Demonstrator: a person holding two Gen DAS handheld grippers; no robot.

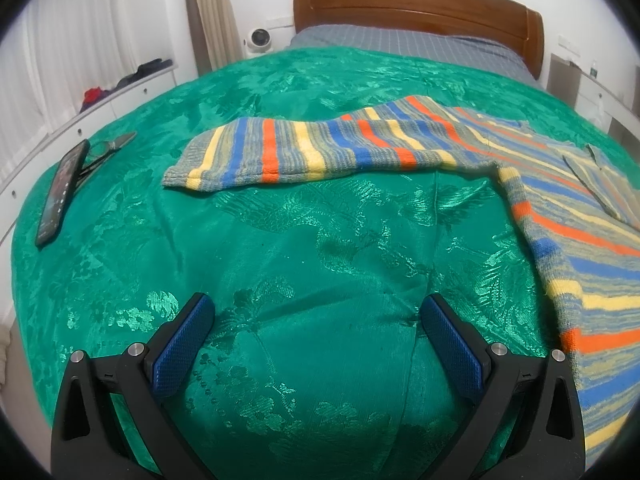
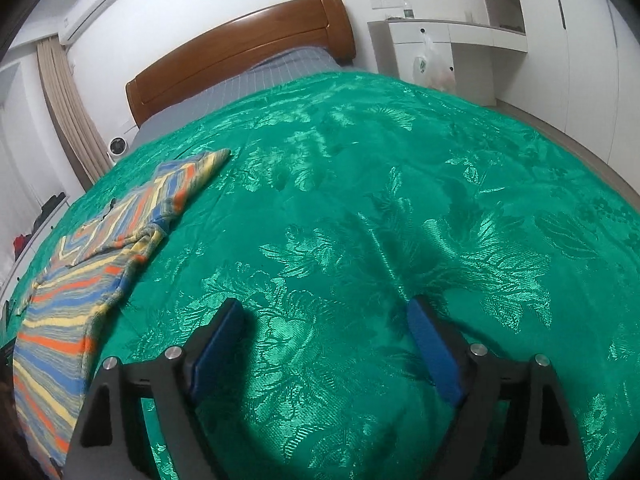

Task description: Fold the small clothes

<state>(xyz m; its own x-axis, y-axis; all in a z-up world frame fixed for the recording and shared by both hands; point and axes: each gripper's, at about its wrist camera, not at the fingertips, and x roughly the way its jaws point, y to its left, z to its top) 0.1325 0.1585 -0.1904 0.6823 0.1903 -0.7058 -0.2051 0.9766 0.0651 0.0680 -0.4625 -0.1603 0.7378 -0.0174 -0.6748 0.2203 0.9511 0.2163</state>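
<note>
A small knitted sweater [image 1: 560, 208] with blue, orange and yellow stripes lies flat on the green bedspread [image 1: 280, 240]. In the left wrist view its body is at the right and one sleeve [image 1: 304, 148] stretches out to the left. In the right wrist view the sweater [image 2: 80, 272] lies at the far left, its other sleeve [image 2: 188, 180] pointing up and right. My left gripper [image 1: 316, 312] is open and empty, over bare bedspread left of the sweater's body. My right gripper [image 2: 324, 316] is open and empty, over bare bedspread [image 2: 400, 200] right of the sweater.
A phone [image 1: 62, 192] and scissors [image 1: 108, 150] lie on the bedspread at the left edge. A wooden headboard [image 1: 416, 8] and grey sheet are at the far end. White drawers [image 2: 436, 56] stand by the far right wall. A small white fan [image 1: 259, 40] sits beside the bed.
</note>
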